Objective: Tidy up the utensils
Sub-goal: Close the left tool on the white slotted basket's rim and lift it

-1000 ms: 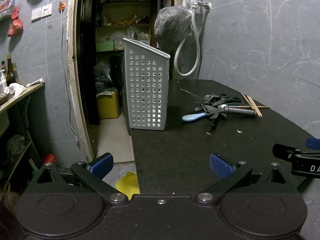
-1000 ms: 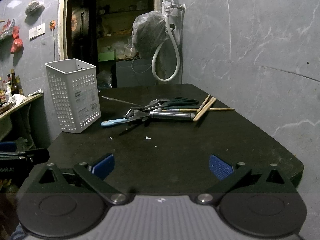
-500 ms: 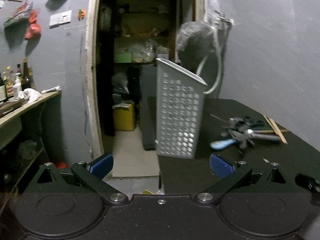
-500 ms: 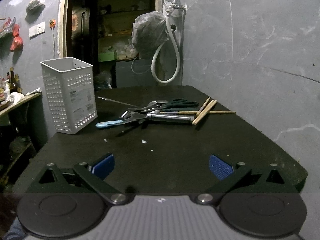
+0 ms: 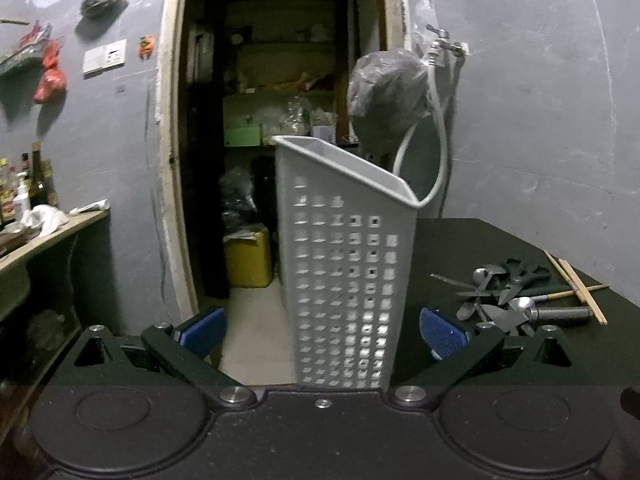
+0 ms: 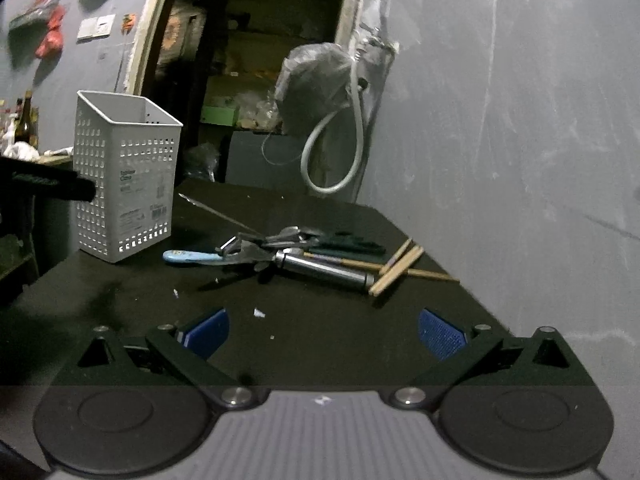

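Observation:
A white perforated utensil basket (image 5: pixel 348 280) stands upright at the left edge of the black table (image 5: pixel 460 240). My left gripper (image 5: pixel 324 332) is open, and the basket fills the gap between its blue pads (image 5: pixel 202 328) without touching them. The utensil pile (image 6: pixel 280 250) lies mid-table: a blue-handled utensil (image 6: pixel 192 257), a metal-handled tool (image 6: pixel 324 270), dark scissors (image 6: pixel 348 246), spoons and wooden chopsticks (image 6: pixel 396 266). My right gripper (image 6: pixel 324 332) is open and empty, low over the table short of the pile. The basket (image 6: pixel 124 176) is empty at the top.
A grey wall with a tap, a hose (image 6: pixel 340 148) and a hanging bag (image 6: pixel 312 84) backs the table. Left of the table is an open doorway (image 5: pixel 256 160), with the floor and a yellow can (image 5: pixel 248 258) below. A shelf with bottles (image 5: pixel 24 200) stands far left.
My left gripper has swung left and closed in on the basket, which now looms between its fingers. My right gripper has moved a little forward toward the pile, tilted.

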### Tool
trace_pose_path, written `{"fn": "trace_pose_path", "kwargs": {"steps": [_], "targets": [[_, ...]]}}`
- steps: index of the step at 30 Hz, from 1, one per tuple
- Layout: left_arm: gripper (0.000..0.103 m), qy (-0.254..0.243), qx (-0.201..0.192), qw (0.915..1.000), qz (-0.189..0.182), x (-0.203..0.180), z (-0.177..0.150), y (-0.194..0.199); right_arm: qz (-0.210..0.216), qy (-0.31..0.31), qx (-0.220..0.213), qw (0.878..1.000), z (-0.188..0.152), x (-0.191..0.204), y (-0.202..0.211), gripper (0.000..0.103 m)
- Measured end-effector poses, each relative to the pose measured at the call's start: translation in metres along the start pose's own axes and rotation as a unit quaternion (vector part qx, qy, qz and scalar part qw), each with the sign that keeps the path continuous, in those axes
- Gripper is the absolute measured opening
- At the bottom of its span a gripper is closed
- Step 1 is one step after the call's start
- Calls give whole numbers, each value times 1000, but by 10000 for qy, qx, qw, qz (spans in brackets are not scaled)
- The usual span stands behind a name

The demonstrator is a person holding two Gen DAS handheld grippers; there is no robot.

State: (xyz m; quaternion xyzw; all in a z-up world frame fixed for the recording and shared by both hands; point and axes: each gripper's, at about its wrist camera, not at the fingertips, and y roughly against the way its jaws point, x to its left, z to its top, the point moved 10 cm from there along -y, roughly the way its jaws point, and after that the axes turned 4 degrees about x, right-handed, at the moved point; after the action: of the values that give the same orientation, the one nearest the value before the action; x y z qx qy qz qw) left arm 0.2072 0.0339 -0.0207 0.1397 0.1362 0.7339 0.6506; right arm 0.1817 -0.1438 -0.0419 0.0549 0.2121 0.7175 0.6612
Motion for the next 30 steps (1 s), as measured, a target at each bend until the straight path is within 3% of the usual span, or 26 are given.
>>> {"fn": "trace_pose_path", "kwargs": {"steps": [8,13,19,23,30], "targets": [[102,99,-1,9999,-43,-11,5,-26,236,499,-133,9984,13,16,-11,103],[102,351,79,9993,-82,-7,3,-36,185,1006,-463,9937,35,24,-17,103],[102,496,81,9985,-213,-4,2,-42,2,1722,-1005,9799,70,38,-32,103],[102,512,32,9981,-350,-6,4,-44,-252,2228,-1086,9685,83,52,-53,103],[96,725,7,9966,-400,2,4,-45,500,2801,-994,9535,89,89,-86,103]]}}
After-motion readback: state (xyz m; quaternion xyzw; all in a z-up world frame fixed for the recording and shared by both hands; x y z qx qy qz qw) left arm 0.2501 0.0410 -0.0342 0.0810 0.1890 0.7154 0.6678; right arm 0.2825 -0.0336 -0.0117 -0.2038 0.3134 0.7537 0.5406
